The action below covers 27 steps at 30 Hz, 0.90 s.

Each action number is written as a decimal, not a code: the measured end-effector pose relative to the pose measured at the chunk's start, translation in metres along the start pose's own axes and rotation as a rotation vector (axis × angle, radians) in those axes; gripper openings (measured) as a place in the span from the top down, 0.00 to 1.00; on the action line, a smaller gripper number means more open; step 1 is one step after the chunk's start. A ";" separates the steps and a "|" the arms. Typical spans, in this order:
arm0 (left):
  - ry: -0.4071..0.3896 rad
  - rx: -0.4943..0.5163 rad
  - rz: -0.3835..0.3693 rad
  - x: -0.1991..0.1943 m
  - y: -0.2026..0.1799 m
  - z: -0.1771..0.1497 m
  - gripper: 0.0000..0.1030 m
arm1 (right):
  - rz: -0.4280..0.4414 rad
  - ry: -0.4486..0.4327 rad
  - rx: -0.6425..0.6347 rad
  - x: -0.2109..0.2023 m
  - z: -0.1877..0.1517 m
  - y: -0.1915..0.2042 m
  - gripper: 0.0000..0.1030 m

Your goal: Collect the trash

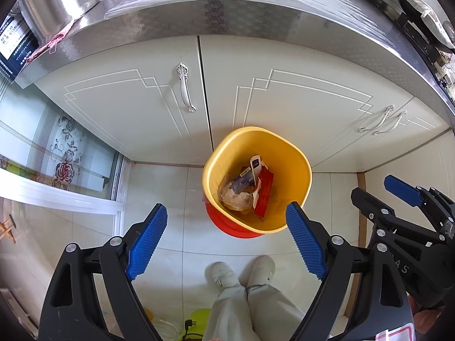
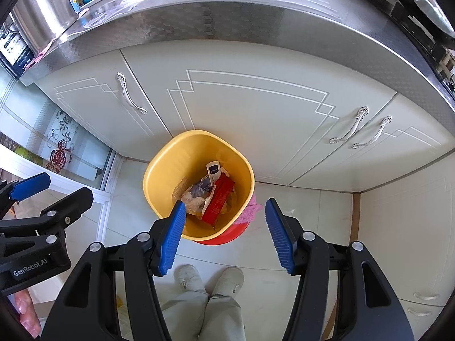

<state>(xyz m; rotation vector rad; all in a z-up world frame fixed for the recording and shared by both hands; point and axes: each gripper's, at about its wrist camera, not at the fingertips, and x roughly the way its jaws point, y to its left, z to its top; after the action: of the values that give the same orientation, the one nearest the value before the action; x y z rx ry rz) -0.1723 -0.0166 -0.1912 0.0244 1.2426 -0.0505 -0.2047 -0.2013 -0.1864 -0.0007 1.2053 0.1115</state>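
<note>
Both grippers point steeply down at the floor in front of a kitchen cabinet. The left gripper [image 1: 226,238] has its two blue pads wide apart and there is nothing between them; through the gap one sees only the pale floor tiles and the person's light shoes [image 1: 241,274] and trouser legs. The right gripper [image 2: 224,236] also has its pads apart, a little less wide, and it holds nothing as well. The yellow trash bin [image 1: 295,167] stands on the floor, close to the white cabinet doors [image 1: 136,108], and it seems to sit on a red base [image 1: 224,224] that shows below its rim. Inside the bin lies the trash: a red packet [image 1: 264,191] leaning upright, a white and blue wrapper [image 1: 256,167] beside it, and crumpled clear plastic [image 1: 236,194] at the bottom. In the right wrist view something pink [image 2: 251,209] lies against the outside of the bin on its right side, touching the red base. Above the cabinet runs a steel countertop [image 1: 227,14], with a large metal pot [image 1: 57,2] at its left end. The floor near the bin shows no loose trash that I can make out
</note>
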 end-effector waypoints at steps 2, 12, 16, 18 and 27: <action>-0.001 -0.001 -0.001 0.000 0.000 0.000 0.17 | 0.002 0.001 0.002 0.000 0.000 0.000 0.42; -0.002 -0.004 -0.002 0.000 0.001 0.000 0.17 | 0.009 -0.001 0.002 0.000 0.002 0.000 0.42; -0.001 -0.008 0.000 0.000 0.000 0.001 0.17 | 0.012 -0.001 0.001 0.000 0.002 0.000 0.42; -0.002 -0.009 0.000 0.000 0.000 0.001 0.17 | 0.013 0.001 0.001 0.000 0.002 0.000 0.42; 0.001 -0.015 0.000 0.001 0.000 0.000 0.17 | 0.015 0.003 -0.004 0.001 0.002 0.000 0.42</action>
<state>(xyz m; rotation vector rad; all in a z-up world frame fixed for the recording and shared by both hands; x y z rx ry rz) -0.1723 -0.0163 -0.1918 0.0116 1.2437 -0.0407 -0.2023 -0.2015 -0.1870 0.0049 1.2079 0.1268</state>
